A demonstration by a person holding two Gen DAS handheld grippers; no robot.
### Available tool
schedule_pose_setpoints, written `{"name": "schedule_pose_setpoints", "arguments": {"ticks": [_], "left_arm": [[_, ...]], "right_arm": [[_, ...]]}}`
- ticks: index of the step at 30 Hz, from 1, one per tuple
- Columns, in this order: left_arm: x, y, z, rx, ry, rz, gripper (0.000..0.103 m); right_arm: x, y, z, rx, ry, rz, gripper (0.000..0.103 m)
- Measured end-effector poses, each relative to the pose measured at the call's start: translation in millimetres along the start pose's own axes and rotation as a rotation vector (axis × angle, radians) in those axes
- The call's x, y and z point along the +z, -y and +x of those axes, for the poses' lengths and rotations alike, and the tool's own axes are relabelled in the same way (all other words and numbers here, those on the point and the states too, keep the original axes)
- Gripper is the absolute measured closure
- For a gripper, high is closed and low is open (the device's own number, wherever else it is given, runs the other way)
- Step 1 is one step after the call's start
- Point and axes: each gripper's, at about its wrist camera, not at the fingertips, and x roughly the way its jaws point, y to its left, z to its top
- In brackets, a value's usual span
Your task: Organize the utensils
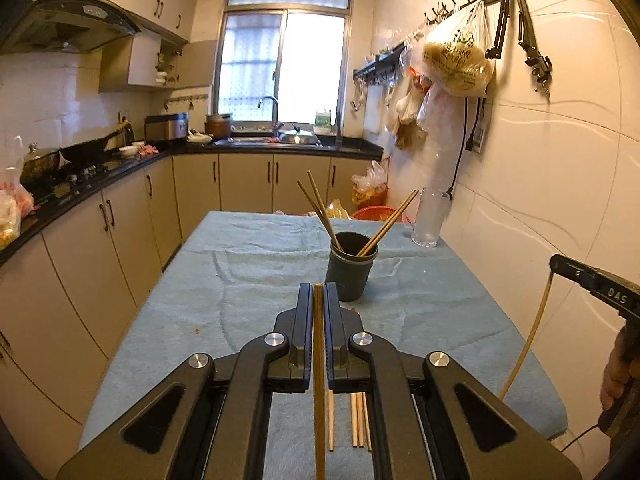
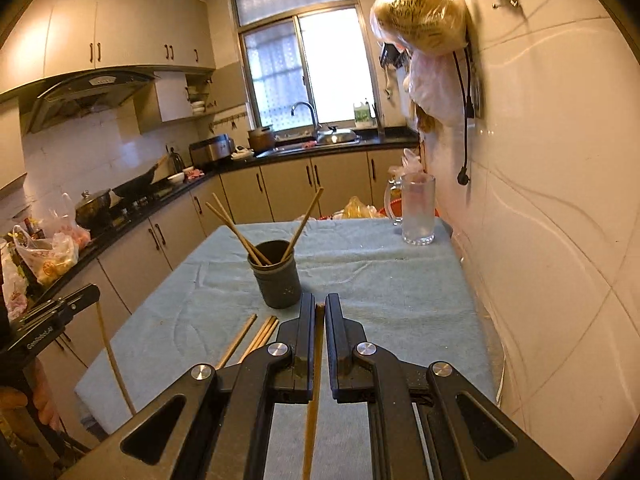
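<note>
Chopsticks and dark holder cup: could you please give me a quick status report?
Left gripper shut on one wooden chopstick. Right gripper likewise, its own chopstick. Dark round holder cup holds three; loose chopsticks on cloth. Path clear.

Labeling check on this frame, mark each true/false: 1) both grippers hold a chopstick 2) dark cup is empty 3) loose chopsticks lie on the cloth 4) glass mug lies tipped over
1) True: the left gripper and the right gripper each clamp one chopstick.
2) False: the dark cup already holds several chopsticks.
3) True: loose chopsticks lie on the blue cloth.
4) False: the glass mug stands upright by the wall.
</note>
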Motion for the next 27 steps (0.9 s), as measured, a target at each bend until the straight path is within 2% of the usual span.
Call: {"name": "schedule_pose_setpoints", "arguments": {"ticks": [7, 12, 19, 27], "left_arm": [[-6, 2, -25, 0.012, 0.034, 0.019, 0.099], [2, -3, -33, -0.003, 0.042, 0.006, 0.099], [40, -11, -27, -0.033, 0.086, -0.024, 0.099], [101, -11, 11, -0.095, 0.095, -0.032, 0.099]], "right_arm": [[-6, -9, -27, 0.0, 0.031, -0.031, 0.098], [3, -13, -36, 0.006, 0.047, -0.03, 0.098], [33, -14, -30, 0.015, 0.077, -0.022, 0.098], [83, -23, 11, 0.05, 0.11, -0.002, 0.098]]}}
